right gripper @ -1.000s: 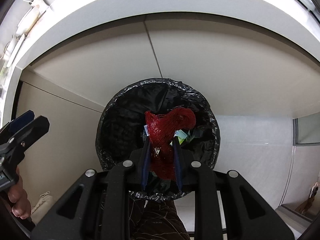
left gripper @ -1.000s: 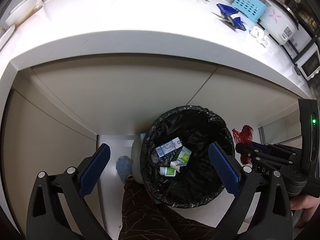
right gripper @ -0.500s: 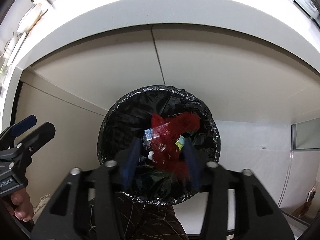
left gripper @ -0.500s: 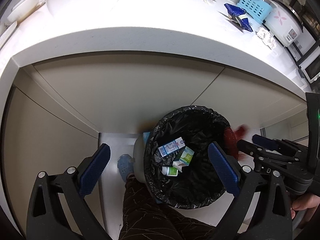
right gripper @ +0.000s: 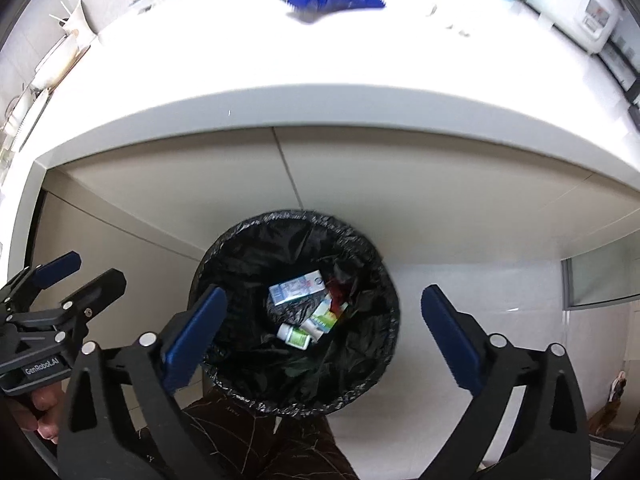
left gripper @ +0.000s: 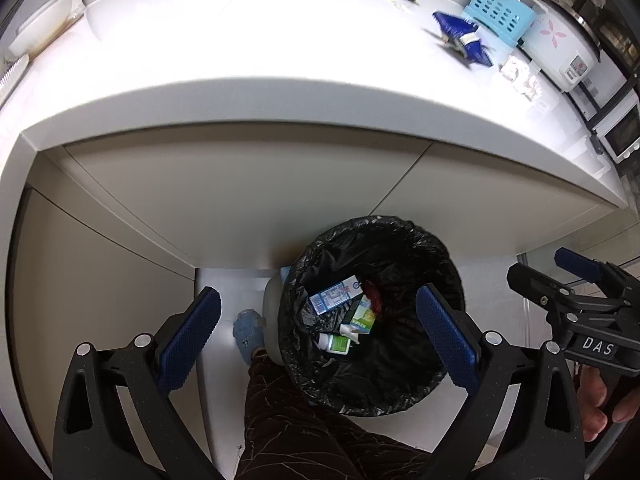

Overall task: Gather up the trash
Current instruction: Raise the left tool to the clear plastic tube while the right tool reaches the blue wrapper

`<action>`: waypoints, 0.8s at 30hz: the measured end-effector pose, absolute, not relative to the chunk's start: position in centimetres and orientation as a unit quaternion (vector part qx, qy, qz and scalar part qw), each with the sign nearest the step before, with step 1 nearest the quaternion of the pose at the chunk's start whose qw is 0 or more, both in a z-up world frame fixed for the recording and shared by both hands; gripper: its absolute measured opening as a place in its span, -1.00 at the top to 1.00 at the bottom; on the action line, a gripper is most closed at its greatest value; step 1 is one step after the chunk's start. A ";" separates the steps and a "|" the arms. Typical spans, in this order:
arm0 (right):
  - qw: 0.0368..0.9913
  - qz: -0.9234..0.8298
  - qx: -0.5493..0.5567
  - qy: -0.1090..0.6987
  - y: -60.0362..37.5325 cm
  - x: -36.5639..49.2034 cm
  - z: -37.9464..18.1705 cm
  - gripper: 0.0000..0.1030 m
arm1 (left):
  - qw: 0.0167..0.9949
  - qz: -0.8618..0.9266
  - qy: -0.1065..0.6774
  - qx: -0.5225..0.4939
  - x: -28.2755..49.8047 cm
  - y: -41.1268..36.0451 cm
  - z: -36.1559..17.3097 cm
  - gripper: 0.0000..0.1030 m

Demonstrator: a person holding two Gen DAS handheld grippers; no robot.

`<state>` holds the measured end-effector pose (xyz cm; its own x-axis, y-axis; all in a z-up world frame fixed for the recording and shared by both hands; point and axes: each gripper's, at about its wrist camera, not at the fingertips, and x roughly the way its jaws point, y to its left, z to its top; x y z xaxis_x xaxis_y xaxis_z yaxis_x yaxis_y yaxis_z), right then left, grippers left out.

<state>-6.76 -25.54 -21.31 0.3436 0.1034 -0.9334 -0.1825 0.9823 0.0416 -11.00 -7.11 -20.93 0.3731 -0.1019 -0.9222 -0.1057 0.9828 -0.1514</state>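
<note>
Right gripper [right gripper: 322, 330] jaws just sprung wide w/ nothing between, poised over black-lined bin [right gripper: 224, 256] since red mesh bag [right gripper: 338, 290] now down inside by cartons; left gripper [left gripper: 318, 336] also wide & empty, blue chip bag [left gripper: 460, 38] left on counter [left gripper: 240, 60].

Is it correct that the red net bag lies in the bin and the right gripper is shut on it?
Not quite. The red net bag lies in the bin, but the right gripper is open with nothing between its jaws, which have just been opening. The right wrist view shows it.
</note>
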 end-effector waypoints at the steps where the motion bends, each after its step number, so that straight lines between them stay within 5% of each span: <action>1: 0.821 0.086 -0.036 0.563 -25.7 -6.7 -21.0 -0.85 | 0.824 0.001 0.558 -0.093 -11.0 -7.2 -20.6 -0.86; 24: 0.868 0.069 -0.025 0.491 -27.6 -5.1 -11.2 -0.85 | 0.852 0.002 0.516 -0.094 -9.1 -7.5 -12.1 -0.87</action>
<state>-5.13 -27.65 -11.19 0.5088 0.0951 -0.8556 -0.1444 0.9892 0.0241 -9.07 -7.49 -12.12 0.4680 -0.0947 -0.8786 -0.1000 0.9822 -0.1591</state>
